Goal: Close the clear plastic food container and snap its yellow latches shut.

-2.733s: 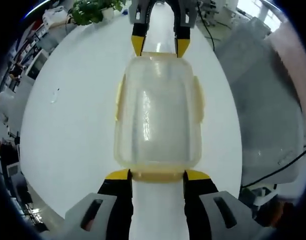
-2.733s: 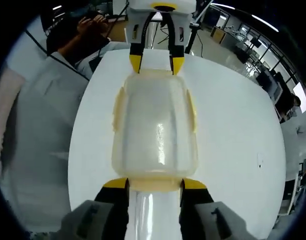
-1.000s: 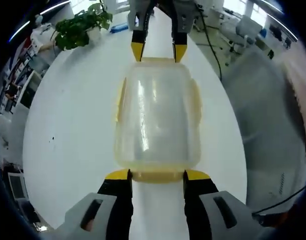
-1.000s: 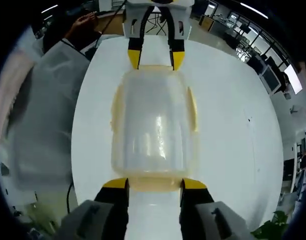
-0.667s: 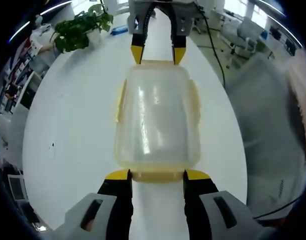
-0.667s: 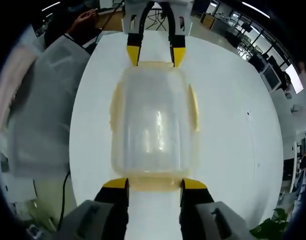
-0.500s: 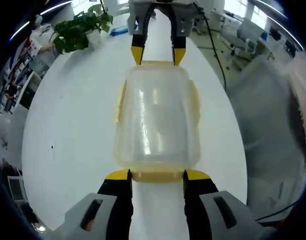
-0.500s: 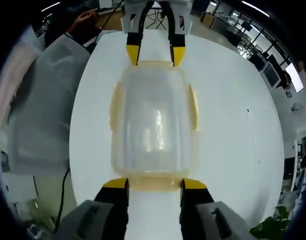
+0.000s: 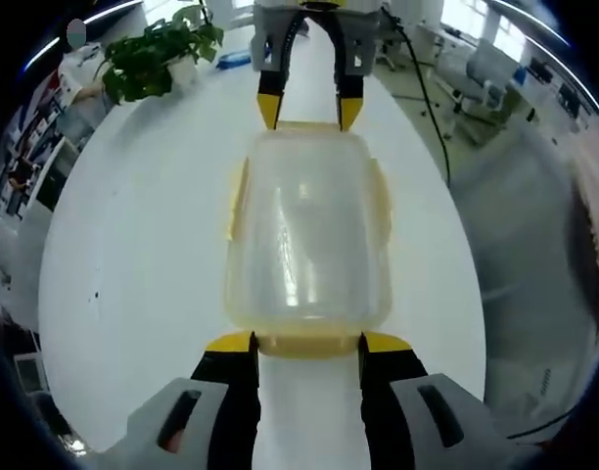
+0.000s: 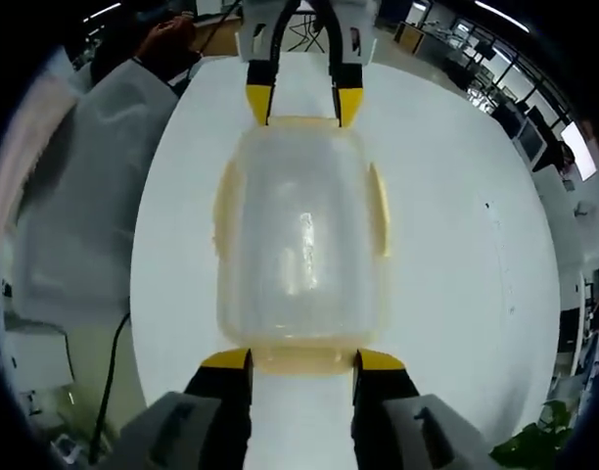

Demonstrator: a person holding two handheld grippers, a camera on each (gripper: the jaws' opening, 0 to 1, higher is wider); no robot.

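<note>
Container (image 9: 307,230) sits straight ahead of your left gripper (image 9: 307,343), lying lengthwise on the white table (image 9: 133,255) with its near end just past your two yellow-tipped jaws. Those jaws stand apart, one off each near corner, with the pale yellow latch (image 9: 307,345) of that end lying in the gap between them. Whether the tips actually touch the plastic, you cannot tell from here. At the far end, your right gripper (image 9: 306,110) comes in from the opposite side, its jaws also spread and framing that end in the same way.

From your right gripper (image 10: 300,360), the container (image 10: 299,235) again fills the space directly ahead of your jaws, lid on top, with a yellow latch (image 10: 301,362) between the parted tips. A side latch (image 10: 379,211) lies flat against the long wall off your right jaw, and another runs along the wall off your left jaw. The left gripper (image 10: 298,104) stands beyond the far end, jaws wide.

A potted plant (image 9: 153,54) stands well beyond the container, off your left jaw's side in the left gripper view. A person's sleeve (image 10: 84,186) is at the table edge off your left jaw in the right gripper view.
</note>
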